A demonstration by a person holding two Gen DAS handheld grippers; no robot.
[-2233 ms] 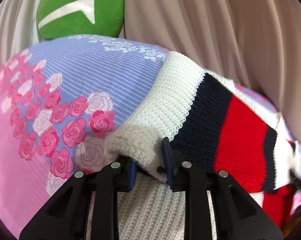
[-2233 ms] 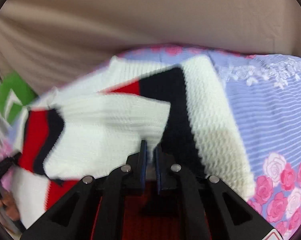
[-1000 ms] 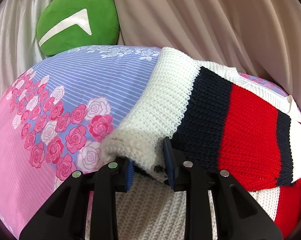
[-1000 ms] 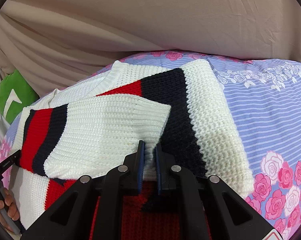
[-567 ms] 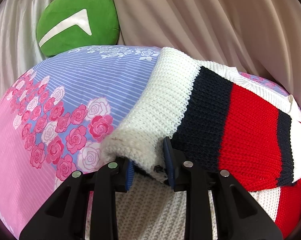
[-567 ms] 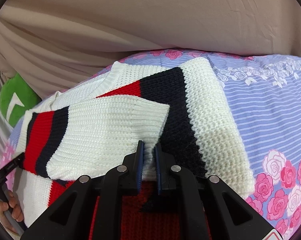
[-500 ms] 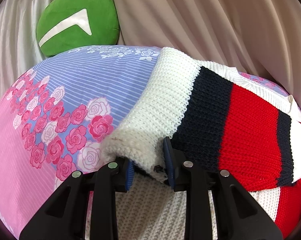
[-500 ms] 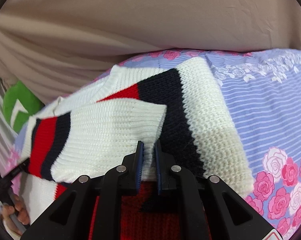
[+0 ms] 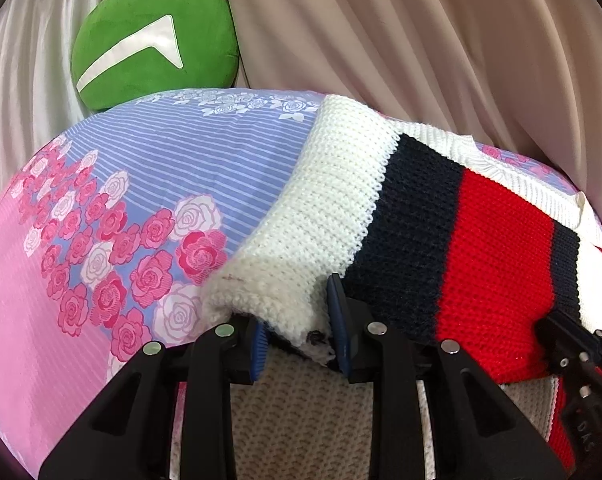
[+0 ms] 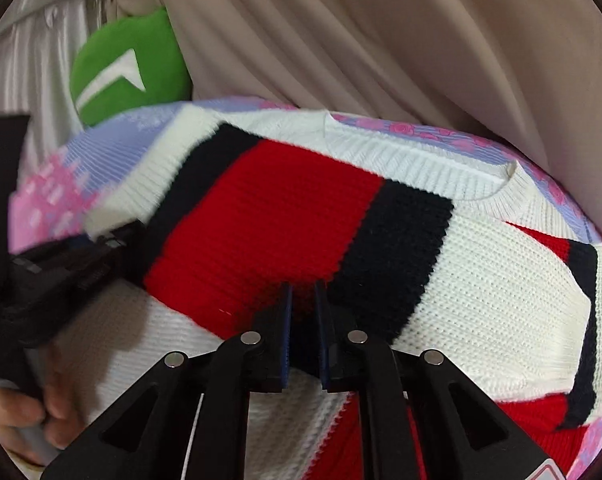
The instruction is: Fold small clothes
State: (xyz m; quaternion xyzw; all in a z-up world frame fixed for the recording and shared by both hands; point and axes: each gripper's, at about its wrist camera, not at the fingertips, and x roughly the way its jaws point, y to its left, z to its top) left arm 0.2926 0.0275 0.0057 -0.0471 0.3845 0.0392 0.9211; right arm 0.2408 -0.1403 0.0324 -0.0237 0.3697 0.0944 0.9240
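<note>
A small knit sweater (image 9: 441,220) with white, navy and red stripes lies on the floral bedsheet (image 9: 101,220). My left gripper (image 9: 297,332) is shut on the white folded edge of its left sleeve, at the garment's left side. In the right wrist view the sweater (image 10: 301,216) fills the middle, sleeves folded across the body. My right gripper (image 10: 303,312) is shut on the red band of the folded sleeve. The left gripper (image 10: 101,240) shows at the left of that view, and the right gripper's body (image 9: 581,364) at the lower right of the left view.
A green round cushion (image 9: 153,36) leans against beige curtains (image 9: 421,40) at the back of the bed. Pink and lilac sheet stretches to the left of the sweater. A hand (image 10: 17,416) holds the left gripper's handle.
The right gripper has swung left across the sweater, from the white cuff at the right side to the red band in the middle. The left gripper has stayed still, holding the sleeve.
</note>
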